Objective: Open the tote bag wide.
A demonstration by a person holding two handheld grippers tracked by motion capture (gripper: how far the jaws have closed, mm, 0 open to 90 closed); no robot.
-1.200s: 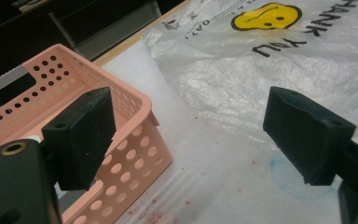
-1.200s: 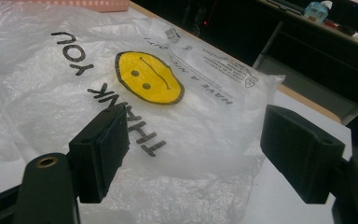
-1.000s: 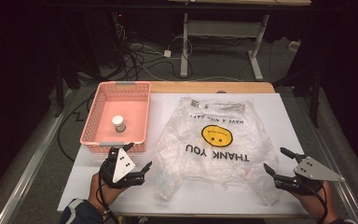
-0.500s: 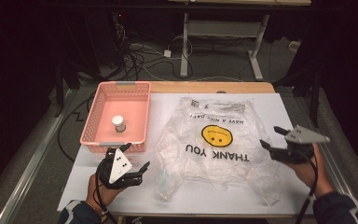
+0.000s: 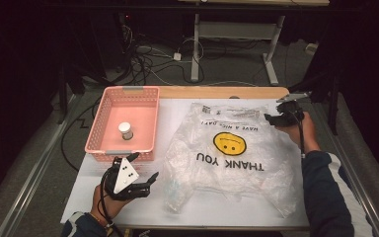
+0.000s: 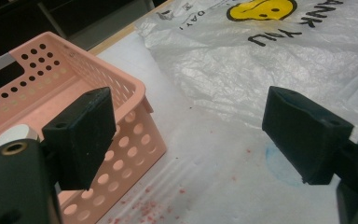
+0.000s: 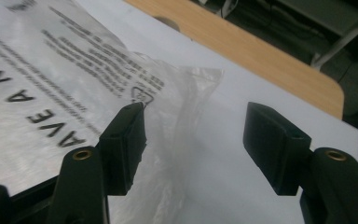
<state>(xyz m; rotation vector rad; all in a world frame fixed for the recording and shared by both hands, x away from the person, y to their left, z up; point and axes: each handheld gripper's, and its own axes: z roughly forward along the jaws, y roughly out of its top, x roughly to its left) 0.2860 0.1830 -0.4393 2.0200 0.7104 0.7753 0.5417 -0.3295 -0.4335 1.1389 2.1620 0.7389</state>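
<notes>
So the right gripper (image 5: 276,117) sits at the upper right of the high view, right at the far edge of the crinkly translucent plastic shopping bag with the yellow smiley face and "THANK YOU" print (image 5: 232,158), which lies flat across the middle of the white-covered table (image 5: 197,210). In the right gripper view the bag's corner (image 7: 186,93) lies between the 2 black jaws, the left one over the film and the right one over bare table; they've just been closing in but aren't pinching anything yet, so released for now. The left gripper (image 5: 138,170) hangs at the lower left of the high view, between the bag's near edge and the pink perforated plastic basket (image 5: 98,129), jaws spread wide with nothing in them. The basket holds 1 small white-capped jar (image 5: 125,130). My read: this is the reach-and-grab step on the bag's mouth, with the bottle probably meant to go in after. Next move looks like dropping the jaws a touch lower and pinching just 1 layer of film at that corner, which is tricky because thin plastic slides and both layers tend to come up together.
</notes>
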